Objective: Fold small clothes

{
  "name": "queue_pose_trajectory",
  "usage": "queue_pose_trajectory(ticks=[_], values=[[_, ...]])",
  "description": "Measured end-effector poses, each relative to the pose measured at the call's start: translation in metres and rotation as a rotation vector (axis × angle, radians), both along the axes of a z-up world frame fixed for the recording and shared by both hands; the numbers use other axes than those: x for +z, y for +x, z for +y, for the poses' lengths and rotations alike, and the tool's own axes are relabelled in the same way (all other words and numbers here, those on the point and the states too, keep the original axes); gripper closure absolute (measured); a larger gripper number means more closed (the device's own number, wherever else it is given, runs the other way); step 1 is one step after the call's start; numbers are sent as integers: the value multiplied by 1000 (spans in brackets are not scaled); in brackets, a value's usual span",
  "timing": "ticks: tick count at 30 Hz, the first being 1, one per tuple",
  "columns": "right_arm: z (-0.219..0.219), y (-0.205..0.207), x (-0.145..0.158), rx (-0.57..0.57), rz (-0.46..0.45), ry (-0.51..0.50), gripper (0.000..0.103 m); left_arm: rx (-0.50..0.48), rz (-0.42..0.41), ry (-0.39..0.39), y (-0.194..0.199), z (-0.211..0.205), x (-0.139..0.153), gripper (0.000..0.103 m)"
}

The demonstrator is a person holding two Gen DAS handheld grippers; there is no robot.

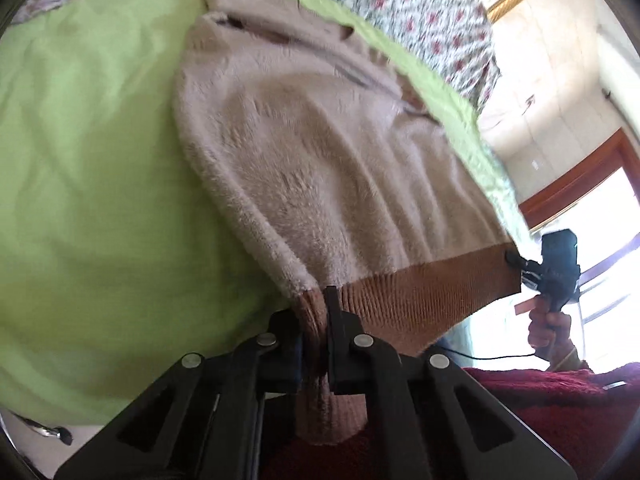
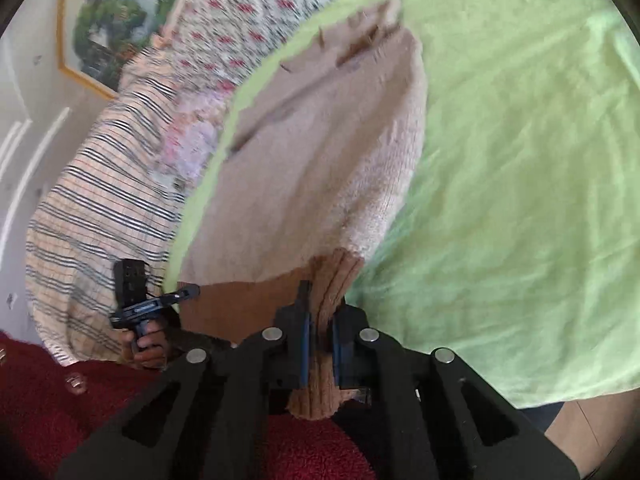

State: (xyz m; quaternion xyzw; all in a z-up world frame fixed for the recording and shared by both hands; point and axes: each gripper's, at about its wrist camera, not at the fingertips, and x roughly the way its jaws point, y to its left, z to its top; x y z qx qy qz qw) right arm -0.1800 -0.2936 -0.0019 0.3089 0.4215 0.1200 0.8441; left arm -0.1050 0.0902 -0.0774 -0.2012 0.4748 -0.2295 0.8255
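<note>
The left gripper (image 1: pixel 316 316) has its fingers clamped on one corner of the brown ribbed hem (image 1: pixel 424 292) of the fuzzy beige sweater (image 1: pixel 304 148). The right gripper (image 2: pixel 320 316) is clamped on the opposite hem corner. Ahead of both sets of fingers, the sweater stretches out over the green bedspread (image 1: pixel 88 168).

Close wrist views, shared sweater (image 1: pixel 320 152)
</note>
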Motion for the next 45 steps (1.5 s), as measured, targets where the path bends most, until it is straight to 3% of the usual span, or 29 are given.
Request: queue_pose_trajectory(ticks=[4, 9, 11, 12, 13, 19, 22, 26, 31, 36, 45], values=[[-12, 1, -6, 3, 21, 12, 95, -7, 53, -19, 2, 8, -12, 93], [-7, 11, -28, 26, 91, 23, 83, -29, 100, -62, 5, 2, -27, 78], [-5, 11, -30, 29, 70, 41, 83, -49, 70, -45, 4, -3, -24, 85], [-3, 11, -29, 31, 67, 37, 89, -56, 38, -23, 3, -6, -20, 97], [-4, 9, -26, 30, 50, 43, 96, -53, 11, -17, 0, -7, -15, 98], [-21, -16, -6, 2, -69, 154, 96, 54, -108, -116, -19, 17, 18, 99], [-20, -9, 4, 8, -122, 197, 96, 81, -155, -150, -15, 23, 36, 99], [-17, 15, 32, 17, -196, 182, 96, 90, -229, -142, 3, 24, 65, 99], [-31, 63, 85, 27, -349, 138, 96, 129, -366, -156, 43, 37, 112, 99], [-45, 140, 114, -4, -420, 74, 96, 180, -464, -139, 121, 38, 151, 99], [-92, 282, 79, -155, -277, -18, 96, 220, -364, -54, 285, 36, 128, 99]])
